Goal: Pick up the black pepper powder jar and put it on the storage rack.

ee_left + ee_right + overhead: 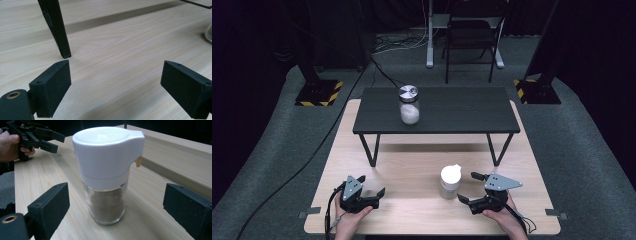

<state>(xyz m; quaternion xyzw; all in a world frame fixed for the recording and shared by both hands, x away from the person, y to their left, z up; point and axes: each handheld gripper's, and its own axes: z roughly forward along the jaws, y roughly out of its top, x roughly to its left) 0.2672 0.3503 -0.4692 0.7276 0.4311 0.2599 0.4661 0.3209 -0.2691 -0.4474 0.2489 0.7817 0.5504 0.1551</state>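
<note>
The right tool (471,188) is held low over the near right part of the bench (412,172), its jaws spread wide and holding nothing; in the right gripper view the jar (107,177) stands upright on the wood ahead of those jaws, in line with the gap between them and apart from both; it is a clear glass jar with brownish powder in its lower part and a tall white cap (106,152) with a small spout on one side; in the high view the jar (450,181) sits just to the left of the right tool, near the front edge; the left tool (374,195) is held at the near left, well apart from the jar, its jaws also spread and empty over bare wood; in the left gripper view a black leg (58,30) of the small dark table (437,110) stands just beyond the left jaw; that table stands on the bench farther back, and a second glass jar (409,105) with a metal lid and white contents stands on its top, toward the left.
</note>
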